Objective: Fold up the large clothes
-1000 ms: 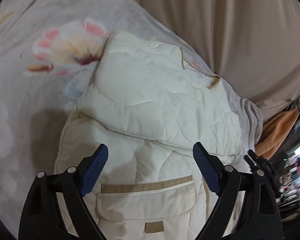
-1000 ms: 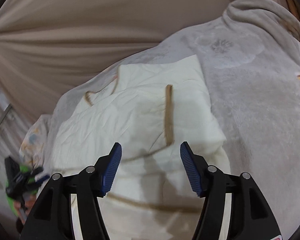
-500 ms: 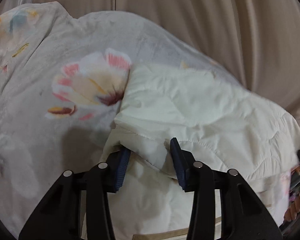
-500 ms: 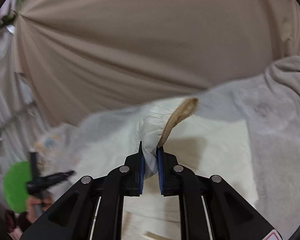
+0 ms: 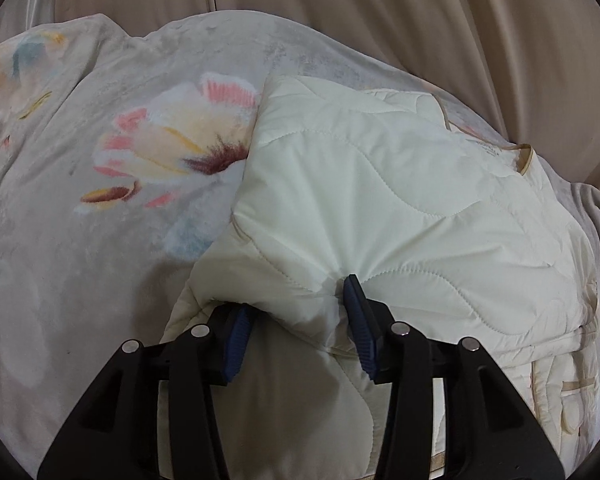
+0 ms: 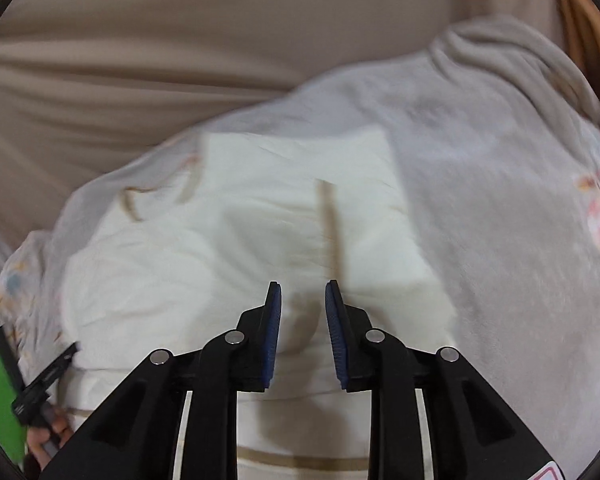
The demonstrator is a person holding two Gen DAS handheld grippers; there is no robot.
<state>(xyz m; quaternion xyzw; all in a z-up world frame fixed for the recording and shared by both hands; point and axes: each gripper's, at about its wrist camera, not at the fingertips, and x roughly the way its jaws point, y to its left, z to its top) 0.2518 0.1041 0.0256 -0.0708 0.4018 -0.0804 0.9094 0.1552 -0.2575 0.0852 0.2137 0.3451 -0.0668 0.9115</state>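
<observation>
Left wrist view: the cream quilted jacket (image 5: 400, 208) lies on a grey floral blanket (image 5: 112, 184), with beige curtains (image 5: 420, 12) behind. One padded panel is already laid over the body of the garment, its tan-trimmed collar (image 5: 526, 160) showing at the far right. The left gripper (image 5: 296, 316) has a bunched edge of that folded panel between its blue pads, the cloth puckering into them, so it looks clamped on the fabric. A pocketed lower part (image 5: 572, 396) lies flat at lower right, not yet folded.

Right wrist view: the picture is motion-blurred. The right gripper (image 6: 300, 296) hangs just above the jacket (image 6: 260, 248) with its jaws apart and nothing between them, near the lower end of a tan trim strip (image 6: 330, 224). The garment reads as a rough rectangle on the blanket (image 6: 500, 200).

By my judgement the side folds are largely in; smoothing and a final fold across the length remain.
</observation>
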